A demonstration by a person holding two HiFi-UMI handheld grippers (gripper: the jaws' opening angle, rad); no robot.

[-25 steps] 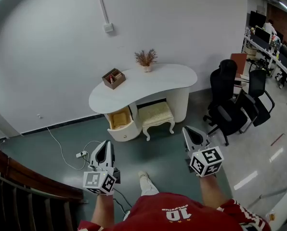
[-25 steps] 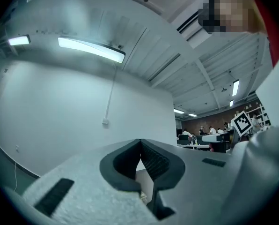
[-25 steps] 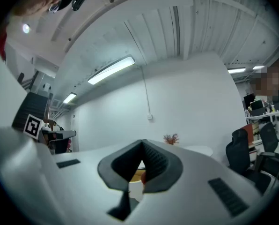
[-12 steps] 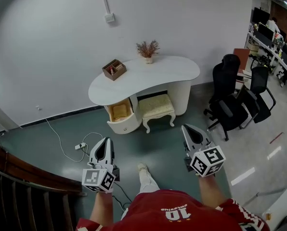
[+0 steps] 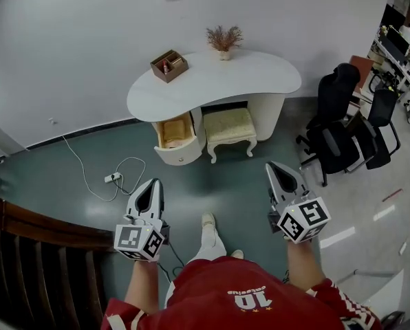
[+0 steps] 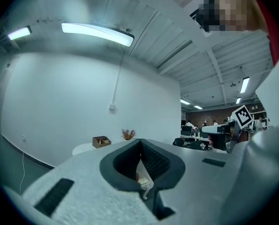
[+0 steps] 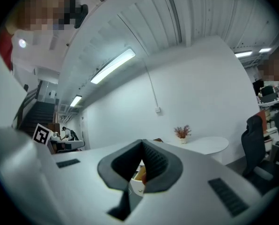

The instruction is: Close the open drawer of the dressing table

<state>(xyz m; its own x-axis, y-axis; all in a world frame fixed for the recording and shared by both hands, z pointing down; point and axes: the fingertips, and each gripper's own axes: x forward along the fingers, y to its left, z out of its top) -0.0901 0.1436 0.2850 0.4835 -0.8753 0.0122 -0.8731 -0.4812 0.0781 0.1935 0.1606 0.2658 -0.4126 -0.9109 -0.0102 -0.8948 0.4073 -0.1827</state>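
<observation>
Dressing table: white, against the wall.
Stool: tucked beneath.
Open drawer: pulled out, just beside the stool.
Left gripper, right gripper: well apart from the drawer, jaws together, empty.
Wooden box, dried plant: on the tabletop.
</observation>
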